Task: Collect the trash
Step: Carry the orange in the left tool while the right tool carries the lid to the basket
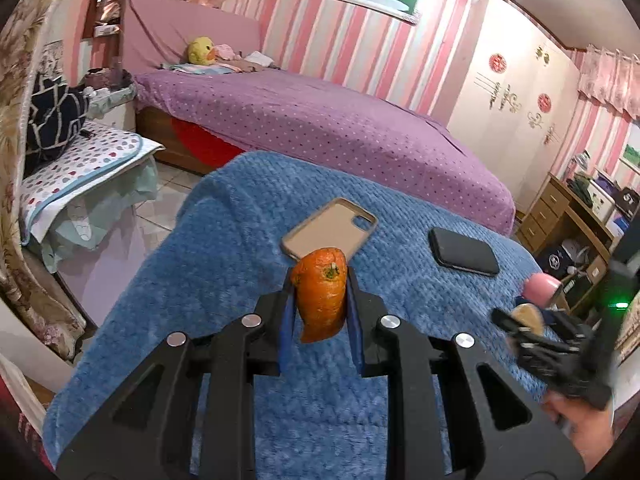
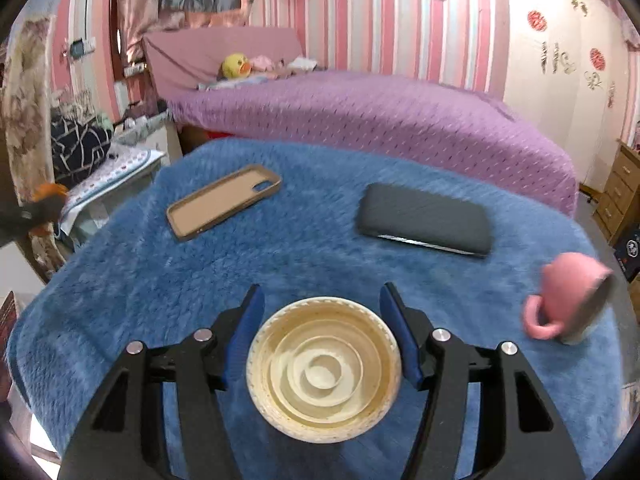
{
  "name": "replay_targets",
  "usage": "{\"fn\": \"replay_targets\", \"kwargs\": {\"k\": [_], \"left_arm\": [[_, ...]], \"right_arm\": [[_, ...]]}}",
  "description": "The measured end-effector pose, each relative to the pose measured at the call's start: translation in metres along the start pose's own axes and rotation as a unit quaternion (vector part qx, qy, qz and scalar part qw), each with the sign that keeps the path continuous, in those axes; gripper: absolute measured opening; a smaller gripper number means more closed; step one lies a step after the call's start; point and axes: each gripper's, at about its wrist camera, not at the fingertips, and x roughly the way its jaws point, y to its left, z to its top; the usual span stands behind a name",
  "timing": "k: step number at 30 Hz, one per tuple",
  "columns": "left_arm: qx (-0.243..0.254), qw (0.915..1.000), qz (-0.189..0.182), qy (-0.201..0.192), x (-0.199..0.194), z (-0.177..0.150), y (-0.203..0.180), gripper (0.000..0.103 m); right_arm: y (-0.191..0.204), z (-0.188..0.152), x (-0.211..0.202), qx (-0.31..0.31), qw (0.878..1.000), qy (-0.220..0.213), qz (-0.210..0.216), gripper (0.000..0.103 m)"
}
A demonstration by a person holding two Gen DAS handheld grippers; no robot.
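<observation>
A piece of orange peel with its green stem scar stands upright between the blue pads of my left gripper, which is shut on it above the blue fuzzy cloth. My right gripper is shut on a round cream plastic lid with ringed ridges, a pad pressing on each side of its rim. In the left wrist view the right gripper shows blurred at the right edge, with the lid in it. The peel also shows blurred at the left edge of the right wrist view.
On the blue cloth lie a tan phone case, open side up, and a black phone. A pink mug lies tipped near the cloth's right edge. A purple bed stands behind. A hand holds the right gripper.
</observation>
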Motion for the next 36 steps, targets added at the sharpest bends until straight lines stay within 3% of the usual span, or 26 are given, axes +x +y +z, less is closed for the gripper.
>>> {"fn": "replay_targets", "kwargs": {"k": [13,19,36], "left_arm": [[0.039,0.9947,-0.093,0.02,-0.009,-0.035,-0.103,0.021],[0.091,0.989,-0.115,0.021,-0.022,-0.059,-0.159,0.021],[0.112,0.9819,-0.152,0.016,-0.04,-0.079,-0.237,0.021]], "right_arm": [[-0.087,-0.039,-0.146,0.07,0.994,-0.079,-0.029,0.059],[-0.108,-0.042,-0.173,0.066,0.993,-0.092,-0.042,0.059],[-0.166,-0.051,-0.236,0.098,0.984,-0.131,-0.071,0.059]]}}
